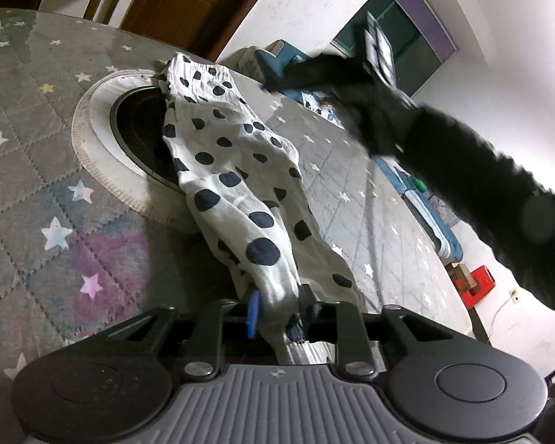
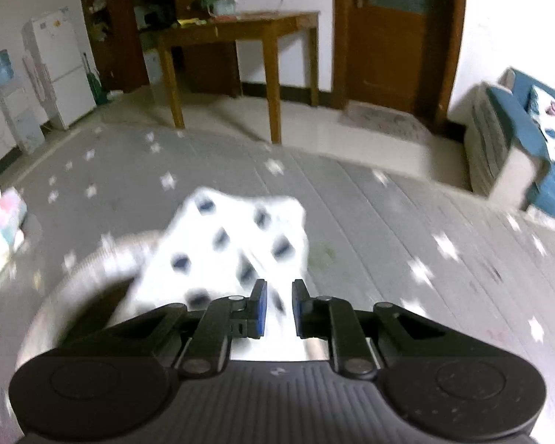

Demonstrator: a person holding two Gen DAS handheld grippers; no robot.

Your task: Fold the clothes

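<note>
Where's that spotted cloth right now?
The spotted cloth lies stretched across the starry table cover, partly over the round ring at its centre, with its near end pinched in the left gripper.

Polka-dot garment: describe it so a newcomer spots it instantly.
Start at the grey star-print table cover, then its round white-rimmed recess. Draped over that rim lies the polka-dot garment, white with navy dots, the only spotted cloth, one end pinched in the left tongs.

White plastered walls (image 2: 499, 29) enclose a pale tiled floor (image 2: 314, 125). A brown wooden table (image 2: 240, 26) stands beside a dark wooden door (image 2: 392, 37); a white fridge (image 2: 55, 59) (far left) faces a blue sofa (image 2: 536, 140).
</note>
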